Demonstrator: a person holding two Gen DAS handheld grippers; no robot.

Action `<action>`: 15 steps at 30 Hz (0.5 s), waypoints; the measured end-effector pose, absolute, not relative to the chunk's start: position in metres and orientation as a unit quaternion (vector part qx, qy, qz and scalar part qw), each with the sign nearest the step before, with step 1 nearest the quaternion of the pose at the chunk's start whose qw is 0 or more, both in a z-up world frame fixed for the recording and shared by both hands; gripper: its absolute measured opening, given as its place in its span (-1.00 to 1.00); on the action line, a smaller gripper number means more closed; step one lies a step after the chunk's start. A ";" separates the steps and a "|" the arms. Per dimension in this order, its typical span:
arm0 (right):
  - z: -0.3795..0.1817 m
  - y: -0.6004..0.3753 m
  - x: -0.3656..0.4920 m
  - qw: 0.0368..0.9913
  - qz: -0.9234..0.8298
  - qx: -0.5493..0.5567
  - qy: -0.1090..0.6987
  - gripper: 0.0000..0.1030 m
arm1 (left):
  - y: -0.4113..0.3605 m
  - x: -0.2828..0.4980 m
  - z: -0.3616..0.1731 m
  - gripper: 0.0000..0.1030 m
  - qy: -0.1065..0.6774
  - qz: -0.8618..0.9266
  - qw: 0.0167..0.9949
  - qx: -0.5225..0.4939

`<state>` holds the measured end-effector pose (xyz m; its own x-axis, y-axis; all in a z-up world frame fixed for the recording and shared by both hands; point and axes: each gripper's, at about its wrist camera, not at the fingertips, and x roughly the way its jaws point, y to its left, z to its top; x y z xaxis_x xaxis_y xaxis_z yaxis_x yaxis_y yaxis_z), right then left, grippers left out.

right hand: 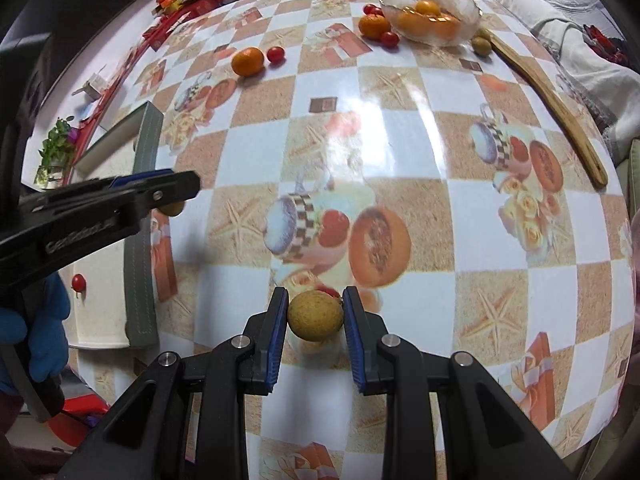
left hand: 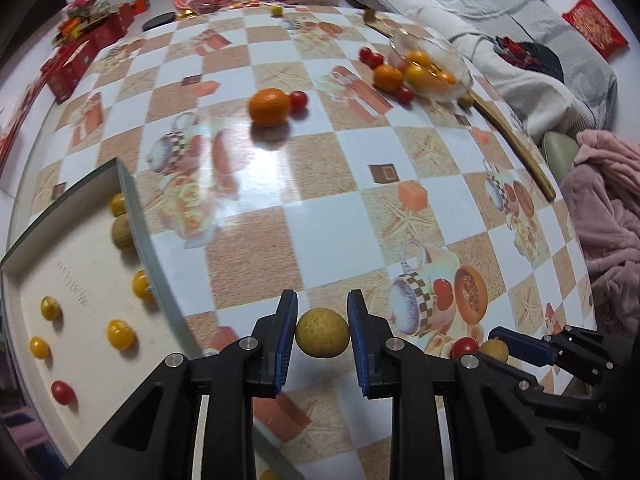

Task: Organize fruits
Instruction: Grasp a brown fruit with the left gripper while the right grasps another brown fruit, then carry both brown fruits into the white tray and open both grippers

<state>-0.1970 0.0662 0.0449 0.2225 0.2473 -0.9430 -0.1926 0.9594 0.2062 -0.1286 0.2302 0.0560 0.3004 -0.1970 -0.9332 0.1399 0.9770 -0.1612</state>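
Tan round fruit [left hand: 322,333] sits clamped in the left gripper [left hand: 322,334]; the right gripper [right hand: 315,317] jaws clamp another tan fruit [right hand: 315,317].

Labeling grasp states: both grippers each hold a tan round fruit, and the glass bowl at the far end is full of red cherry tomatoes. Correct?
Not quite. The glass bowl holds oranges, not cherry tomatoes; the right wrist view shows this. The left gripper and right gripper do each hold a tan round fruit.
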 end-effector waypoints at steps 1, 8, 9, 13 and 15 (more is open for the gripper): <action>0.046 0.069 -0.194 0.781 0.144 0.021 0.607 -0.42 | 0.235 -0.130 0.059 -0.46 0.580 -0.098 0.808 -0.028; 0.052 0.087 -0.184 0.778 0.166 0.014 0.606 -0.42 | 0.270 -0.141 0.068 -0.46 0.571 -0.056 0.817 -0.050; 0.053 0.089 -0.182 0.778 0.168 0.011 0.605 -0.42 | 0.277 -0.145 0.069 -0.46 0.571 -0.046 0.818 -0.054; 0.057 0.100 -0.177 0.776 0.180 0.001 0.604 -0.42 | 0.300 -0.156 0.072 -0.46 0.568 -0.019 0.820 -0.067; 0.059 0.107 -0.175 0.776 0.187 -0.007 0.603 -0.42 | 0.309 -0.161 0.073 -0.46 0.566 -0.007 0.821 -0.072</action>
